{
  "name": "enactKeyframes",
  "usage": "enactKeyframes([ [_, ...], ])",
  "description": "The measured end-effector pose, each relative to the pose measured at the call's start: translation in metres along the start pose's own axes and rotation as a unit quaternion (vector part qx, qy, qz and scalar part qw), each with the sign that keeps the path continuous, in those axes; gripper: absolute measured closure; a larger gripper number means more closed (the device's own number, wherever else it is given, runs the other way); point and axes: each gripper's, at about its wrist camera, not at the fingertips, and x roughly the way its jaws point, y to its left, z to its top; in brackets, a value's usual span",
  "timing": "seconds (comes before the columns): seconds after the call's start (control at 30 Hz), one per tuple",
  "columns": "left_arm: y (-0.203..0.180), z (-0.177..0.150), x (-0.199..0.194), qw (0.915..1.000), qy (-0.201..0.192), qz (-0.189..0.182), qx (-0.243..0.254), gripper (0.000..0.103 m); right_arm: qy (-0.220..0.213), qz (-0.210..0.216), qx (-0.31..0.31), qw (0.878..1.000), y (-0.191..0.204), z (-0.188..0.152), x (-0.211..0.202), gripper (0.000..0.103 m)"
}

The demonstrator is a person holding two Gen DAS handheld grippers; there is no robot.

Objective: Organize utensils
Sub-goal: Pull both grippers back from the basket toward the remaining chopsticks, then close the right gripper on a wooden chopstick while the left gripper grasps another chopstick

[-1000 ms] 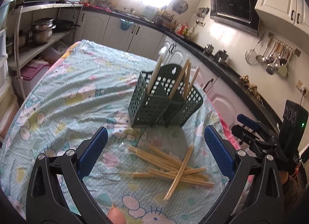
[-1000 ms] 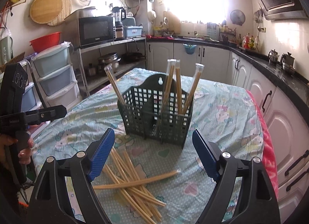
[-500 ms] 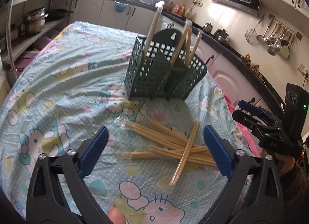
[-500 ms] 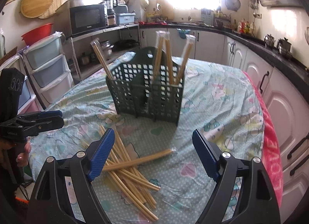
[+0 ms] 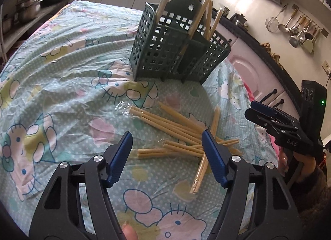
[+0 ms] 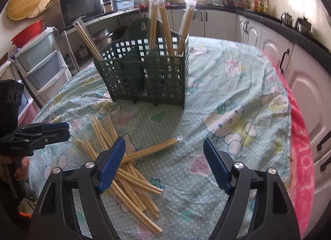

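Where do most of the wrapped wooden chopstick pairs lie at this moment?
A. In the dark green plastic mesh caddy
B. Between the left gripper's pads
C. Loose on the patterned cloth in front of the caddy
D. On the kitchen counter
C: the wrapped wooden chopstick pairs lie in a crossed pile on the patterned cloth, while only four stand in the dark green plastic mesh caddy.

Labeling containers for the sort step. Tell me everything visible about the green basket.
The green basket is a dark green caddy, plastic by its look, with grid-perforated walls, solid inner dividers making several compartments, and a taller arched back panel with a hanging hole. It stands upright on short feet on the cartoon-print cloth, beyond the loose chopsticks and apart from them. Wrapped chopstick pairs lean inside: one at one end, three in the opposite end compartment. Neither gripper touches it.
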Motion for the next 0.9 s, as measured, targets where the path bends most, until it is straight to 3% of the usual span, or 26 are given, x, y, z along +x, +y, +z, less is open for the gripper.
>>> enactKeyframes([
  [0.4,0.007,0.002,0.026,0.9992,0.039,-0.003,0.009,0.046,0.046,0.022,0.033,0.998,-0.006,0.002,0.032,0.042],
  [0.73,0.011,0.004,0.037,0.9984,0.056,-0.004,0.009,0.074,0.089,0.040,0.090,0.991,-0.018,0.005,0.057,0.050],
  [0.9,0.013,0.005,0.038,0.9983,0.058,-0.008,0.001,0.084,0.107,0.049,0.126,0.985,-0.025,0.006,0.069,0.061],
])
